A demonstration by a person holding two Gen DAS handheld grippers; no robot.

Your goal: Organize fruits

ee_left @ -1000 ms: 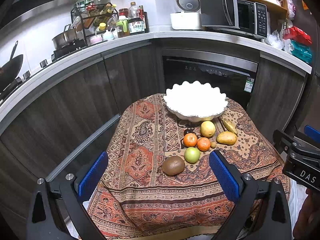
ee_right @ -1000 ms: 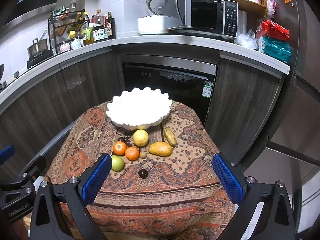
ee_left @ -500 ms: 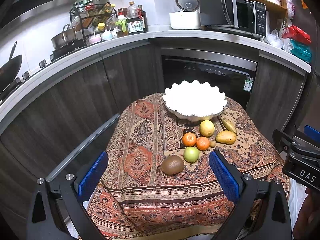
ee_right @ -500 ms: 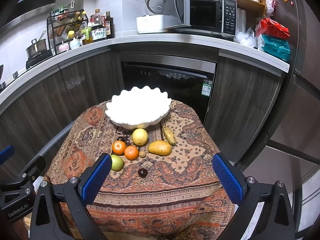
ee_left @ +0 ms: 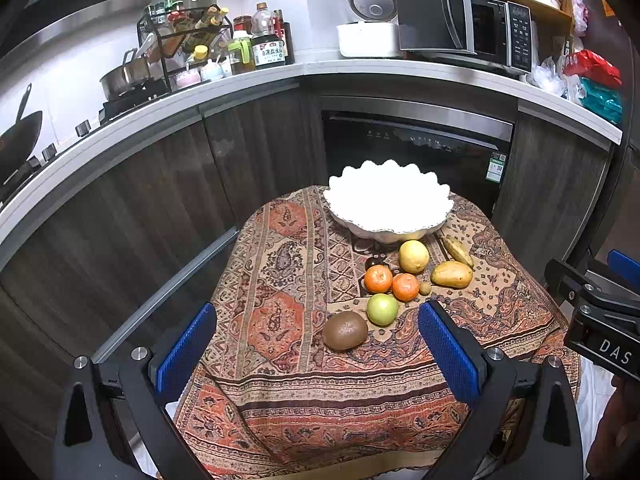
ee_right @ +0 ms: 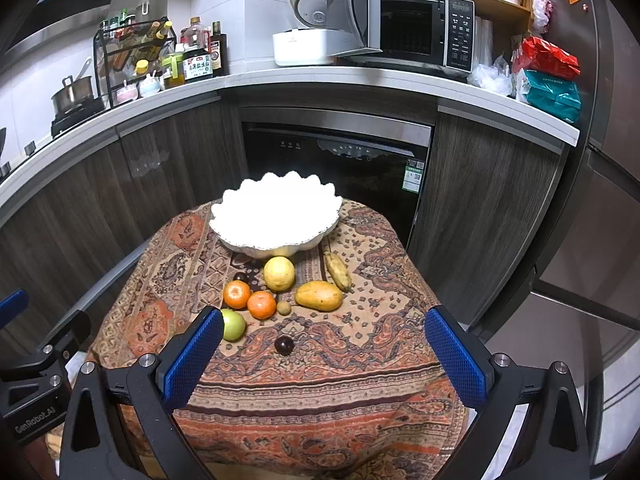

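Nothing sorted yet, by my read. White bowl (ee_right: pixel 276 220) sits at the table's far side, apparently empty. All the fruit (ee_right: pixel 280 292) lies loose on the cloth (ee_right: pixel 328 376) before it. My left gripper (ee_left: pixel 316 354) and right gripper (ee_right: pixel 324 356) both gape wide, empty, short of the fruit.

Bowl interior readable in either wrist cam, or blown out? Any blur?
Left wrist view: the white bowl is overexposed, so its inside shows no detail; the fruit is sharp, and the fisheye curves the countertop. Right wrist view: the bowl is clipped the same way; no motion blur, corners vignetted black.
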